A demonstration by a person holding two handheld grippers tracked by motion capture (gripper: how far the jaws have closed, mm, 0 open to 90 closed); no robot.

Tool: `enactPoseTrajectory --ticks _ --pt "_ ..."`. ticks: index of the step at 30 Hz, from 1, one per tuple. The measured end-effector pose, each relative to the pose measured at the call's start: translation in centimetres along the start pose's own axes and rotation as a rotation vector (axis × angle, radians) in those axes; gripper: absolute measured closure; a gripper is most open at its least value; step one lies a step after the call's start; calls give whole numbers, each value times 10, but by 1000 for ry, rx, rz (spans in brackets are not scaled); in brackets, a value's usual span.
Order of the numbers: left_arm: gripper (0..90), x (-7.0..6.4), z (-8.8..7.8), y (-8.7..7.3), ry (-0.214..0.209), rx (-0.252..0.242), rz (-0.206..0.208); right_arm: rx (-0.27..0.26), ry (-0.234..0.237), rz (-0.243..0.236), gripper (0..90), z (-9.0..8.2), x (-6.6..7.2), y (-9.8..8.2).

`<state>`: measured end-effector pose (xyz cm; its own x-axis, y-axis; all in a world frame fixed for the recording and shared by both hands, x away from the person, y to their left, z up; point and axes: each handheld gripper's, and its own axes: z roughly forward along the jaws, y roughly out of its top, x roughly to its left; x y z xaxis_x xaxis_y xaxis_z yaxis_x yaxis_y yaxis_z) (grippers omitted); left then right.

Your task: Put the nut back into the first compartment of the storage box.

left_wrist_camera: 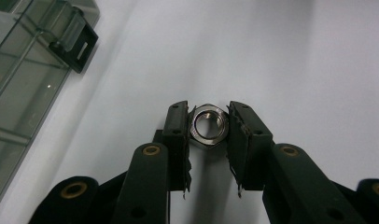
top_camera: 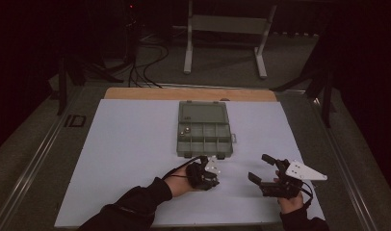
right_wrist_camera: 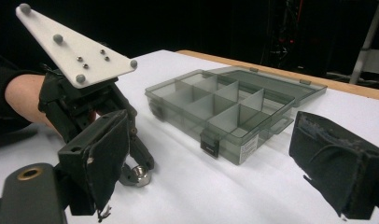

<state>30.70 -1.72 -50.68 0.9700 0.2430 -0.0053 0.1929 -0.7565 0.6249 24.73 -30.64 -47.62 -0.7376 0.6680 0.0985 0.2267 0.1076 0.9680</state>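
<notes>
Left gripper view: left gripper [left_wrist_camera: 209,128] pinches hex nut [left_wrist_camera: 209,127] on table; right gripper [right_wrist_camera: 220,163] spread, idle. Next: lift, probably into organizer box [right_wrist_camera: 234,109].

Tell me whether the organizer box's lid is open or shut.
Open. The organizer box has its lid swung back flat on the table behind it, leaving the divided compartments uncovered.
</notes>
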Motion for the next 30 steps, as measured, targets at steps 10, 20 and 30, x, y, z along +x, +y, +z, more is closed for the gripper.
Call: enactPoseTrajectory --ticks 10,20,30 --pt "694 17 -40 15 60 -84 -27 1 -1 1 121 0 0 0" --pt "694 50 -81 27 169 -176 -69 1 -1 1 121 1 0 0" --pt "695 93 -108 34 287 -219 -145 3 0 4 121 1 -1 -1"
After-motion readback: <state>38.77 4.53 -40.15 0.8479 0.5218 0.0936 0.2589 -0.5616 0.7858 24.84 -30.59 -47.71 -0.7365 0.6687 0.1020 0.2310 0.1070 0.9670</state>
